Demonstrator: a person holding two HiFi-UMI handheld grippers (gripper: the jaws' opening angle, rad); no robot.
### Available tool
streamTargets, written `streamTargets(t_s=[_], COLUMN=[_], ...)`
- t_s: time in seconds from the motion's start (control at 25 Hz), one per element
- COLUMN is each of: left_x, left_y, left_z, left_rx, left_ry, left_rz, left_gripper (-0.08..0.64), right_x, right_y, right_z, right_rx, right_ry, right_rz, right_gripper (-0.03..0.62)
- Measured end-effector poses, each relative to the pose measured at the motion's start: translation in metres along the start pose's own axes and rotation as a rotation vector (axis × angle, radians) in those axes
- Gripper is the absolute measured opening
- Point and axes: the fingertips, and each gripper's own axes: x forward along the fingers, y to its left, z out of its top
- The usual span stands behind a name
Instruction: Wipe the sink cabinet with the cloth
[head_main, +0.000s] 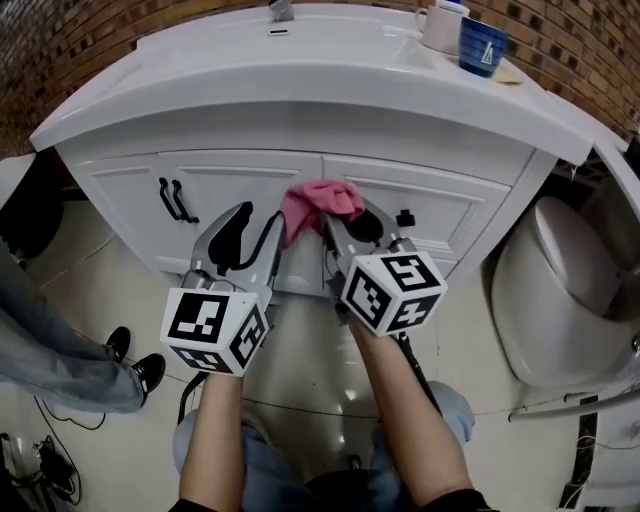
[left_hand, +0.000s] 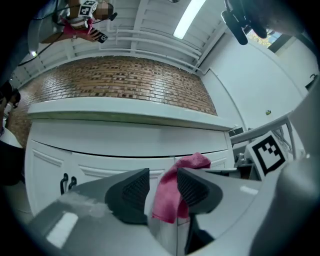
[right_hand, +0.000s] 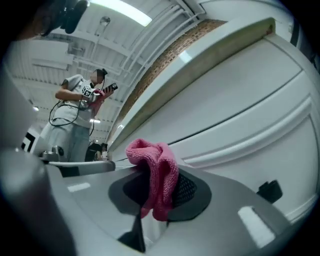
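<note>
At sink cabinet (head_main: 240, 175), right gripper (head_main: 340, 225) pinches cloth (head_main: 320, 203), left gripper (head_main: 255, 240) spread, cup (head_main: 481, 45) only overhead

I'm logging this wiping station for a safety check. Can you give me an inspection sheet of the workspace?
Surface: white sink cabinet, doors closed.
Job's things: pink cloth, bunched up at the cabinet front near the door seam; whether it touches cannot be told.
Clutter: blue cup and white mug on the countertop.
Grippers: right tongs shut on the cloth; left tongs open, beside the cloth.
Cables: black cables on the floor at lower left.
Surroundings: brick wall behind; toilet to the right; a bystander's legs to the left.
</note>
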Motion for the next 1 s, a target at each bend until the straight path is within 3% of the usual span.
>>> streamTargets(t_s=[0.16, 0.32, 0.48, 0.68, 0.88, 1.0], left_x=[-0.011, -0.012, -0.001, 0.018, 0.030, 0.030], left_y=[0.020, 0.027, 0.017, -0.007, -0.020, -0.024], left_z=[-0.001, 0.001, 0.001, -0.004, -0.006, -0.006], left_rx=[-0.013, -0.011, -0.030, -0.031, -0.044, -0.042], left_ry=[-0.002, -0.007, -0.016, -0.015, -0.019, -0.019], left_rz=[0.034, 0.034, 0.010, -0.039, -0.063, -0.067], left_gripper=[0.169, 0.169, 0.169, 0.169, 0.169, 0.169], right_x=[0.002, -0.037, -0.087, -0.145, -0.191, -0.192], right_y=[-0.025, -0.076, -0.127, -0.177, -0.211, -0.209], right_z=[-0.005, 0.003, 0.028, 0.056, 0.078, 0.079], right_rx=[0.080, 0.056, 0.117, 0.074, 0.043, 0.107], right_ry=[-0.024, 0.019, -0.001, -0.028, -0.055, -0.093], right_rz=[-0.095, -0.327, -0.461, -0.615, -0.729, -0.690], right_gripper=[0.069, 0.069, 0.071, 0.070, 0.069, 0.071])
